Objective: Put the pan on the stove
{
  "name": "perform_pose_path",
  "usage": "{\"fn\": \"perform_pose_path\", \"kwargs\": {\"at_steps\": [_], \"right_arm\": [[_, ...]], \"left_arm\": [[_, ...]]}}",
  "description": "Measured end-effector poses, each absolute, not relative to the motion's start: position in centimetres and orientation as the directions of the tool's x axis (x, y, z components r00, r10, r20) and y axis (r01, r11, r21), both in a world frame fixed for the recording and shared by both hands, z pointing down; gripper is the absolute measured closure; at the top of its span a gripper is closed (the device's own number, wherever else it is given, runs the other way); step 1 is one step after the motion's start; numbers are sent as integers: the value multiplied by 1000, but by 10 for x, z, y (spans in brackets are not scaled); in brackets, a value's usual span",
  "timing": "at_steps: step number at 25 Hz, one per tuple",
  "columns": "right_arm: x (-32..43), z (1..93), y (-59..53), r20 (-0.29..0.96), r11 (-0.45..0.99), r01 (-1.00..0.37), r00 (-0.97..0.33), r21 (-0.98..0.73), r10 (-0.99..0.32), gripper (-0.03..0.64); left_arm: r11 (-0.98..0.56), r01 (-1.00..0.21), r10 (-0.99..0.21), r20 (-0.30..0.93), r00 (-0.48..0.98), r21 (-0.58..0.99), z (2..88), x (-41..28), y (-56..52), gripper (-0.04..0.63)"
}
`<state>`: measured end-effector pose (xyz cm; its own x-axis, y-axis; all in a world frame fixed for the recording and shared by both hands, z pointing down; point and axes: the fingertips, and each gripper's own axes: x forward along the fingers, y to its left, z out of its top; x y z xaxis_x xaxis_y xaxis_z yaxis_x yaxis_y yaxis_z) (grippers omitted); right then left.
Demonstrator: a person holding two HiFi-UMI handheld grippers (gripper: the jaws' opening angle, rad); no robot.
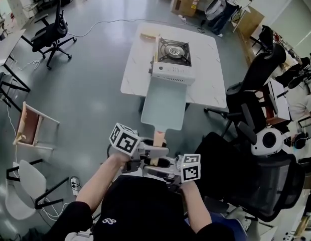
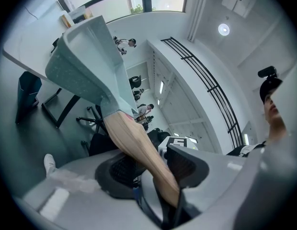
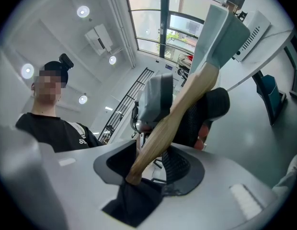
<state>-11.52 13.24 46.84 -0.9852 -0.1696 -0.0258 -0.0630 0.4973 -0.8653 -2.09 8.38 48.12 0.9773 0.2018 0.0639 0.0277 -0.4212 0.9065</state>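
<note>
Pale green rectangular pan [image 1: 163,102] hangs in the air at the edge of the white table [image 1: 133,69], where the white portable gas stove [image 1: 171,64] sits with its burner bare. My left gripper [image 2: 148,164] and right gripper [image 3: 151,164] both pinch the pan's tan wooden handle [image 1: 158,137]; reaching the stove and setting the pan down remain.

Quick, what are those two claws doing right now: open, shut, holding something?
The left gripper is closed on the pan handle.
The right gripper is closed on the same handle.
</note>
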Motion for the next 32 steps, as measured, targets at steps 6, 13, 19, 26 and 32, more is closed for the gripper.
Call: {"fn": "perform_pose_path", "kwargs": {"at_steps": [6, 13, 19, 26, 32], "right_arm": [[-97, 470, 101, -23, 492, -60, -987, -868, -161, 443], [-74, 470, 62, -26, 483, -54, -987, -874, -158, 443], [-49, 471, 25, -28, 475, -45, -989, -879, -146, 443], [-23, 473, -18, -26, 468, -30, -993, -883, -114, 443], [-1, 473, -49, -38, 471, -6, -996, -882, -84, 442]], "left_arm": [[-416, 18, 195, 70, 978, 909, 485, -3, 52, 400], [-404, 8, 185, 73, 980, 915, 486, 19, 13, 400], [-399, 0, 164, 72, 984, 917, 487, 43, -27, 400], [-384, -16, 123, 69, 990, 923, 490, 67, -72, 400], [-384, -43, 95, 85, 992, 922, 492, 87, -107, 400]]}}
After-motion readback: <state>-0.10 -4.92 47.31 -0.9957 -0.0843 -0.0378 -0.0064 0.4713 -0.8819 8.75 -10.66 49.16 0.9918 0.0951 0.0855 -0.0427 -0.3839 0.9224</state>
